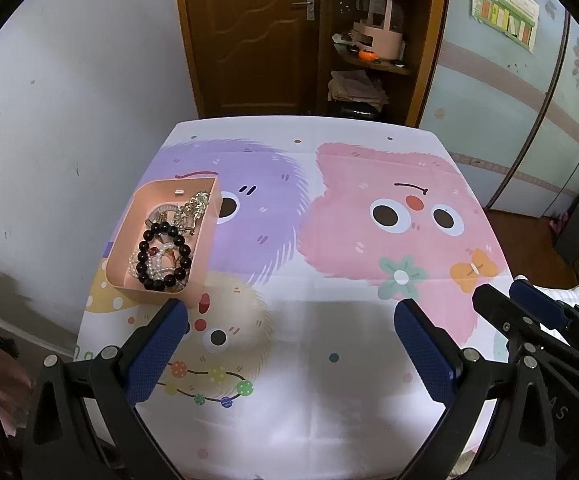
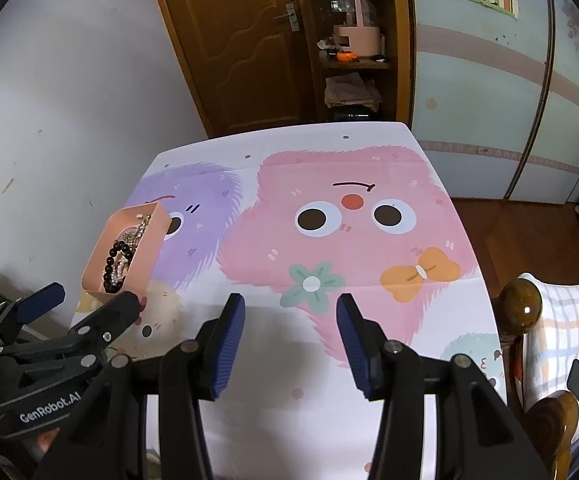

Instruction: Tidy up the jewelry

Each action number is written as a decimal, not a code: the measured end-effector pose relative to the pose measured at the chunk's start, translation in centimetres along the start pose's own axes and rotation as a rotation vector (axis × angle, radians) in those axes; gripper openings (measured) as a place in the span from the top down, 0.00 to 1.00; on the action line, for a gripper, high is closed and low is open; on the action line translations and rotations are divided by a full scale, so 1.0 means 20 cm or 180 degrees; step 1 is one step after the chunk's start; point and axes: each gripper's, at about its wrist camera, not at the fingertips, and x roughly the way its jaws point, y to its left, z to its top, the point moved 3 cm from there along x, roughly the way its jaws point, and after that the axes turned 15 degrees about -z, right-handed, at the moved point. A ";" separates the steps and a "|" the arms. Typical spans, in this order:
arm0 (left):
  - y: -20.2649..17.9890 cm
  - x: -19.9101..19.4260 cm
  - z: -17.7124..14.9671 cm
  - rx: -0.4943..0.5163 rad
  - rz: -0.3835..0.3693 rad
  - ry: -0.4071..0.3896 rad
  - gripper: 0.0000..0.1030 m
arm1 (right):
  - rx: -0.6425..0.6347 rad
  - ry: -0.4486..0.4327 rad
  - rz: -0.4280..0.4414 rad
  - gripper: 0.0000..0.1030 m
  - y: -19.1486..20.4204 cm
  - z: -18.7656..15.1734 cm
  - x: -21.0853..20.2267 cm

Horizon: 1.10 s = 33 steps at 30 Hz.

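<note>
Two handheld grippers are seen poised over a bench covered by a white cloth printed with fluffy cartoon monsters [image 1: 369, 400], and nothing is held by either. The left gripper [image 1: 291, 314] has its jaws spread wide and empty, its left blue pad close beside the near corner of a shallow pink plastic tray [image 1: 205, 240]; whether they touch cannot be told. The right gripper [image 2: 291, 308] is likewise released, its jaws moderately apart above the bare cloth. The jewelry is gathered in the tray at the bench's left edge: a black bead bracelet [image 1: 161, 256], a white pearl strand [image 1: 149, 266] and a gold chain [image 1: 193, 204] lie tangled together. The work is judged either complete or barely begun; any next pick would call for the jaws to be narrowed and lowered into the tray.
</note>
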 end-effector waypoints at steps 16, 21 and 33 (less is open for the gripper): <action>0.00 0.00 0.00 0.0001 0.0021 -0.0016 0.01 | -0.0012 0.0001 0.0007 0.53 0.00 0.00 0.00; 0.02 0.00 0.00 -0.0024 0.0029 -0.0006 0.01 | -0.0029 -0.0018 -0.0002 0.53 0.00 0.00 -0.01; 0.07 0.00 -0.01 -0.0055 0.0045 0.0060 0.01 | -0.0061 -0.0014 -0.0016 0.53 0.01 -0.01 0.00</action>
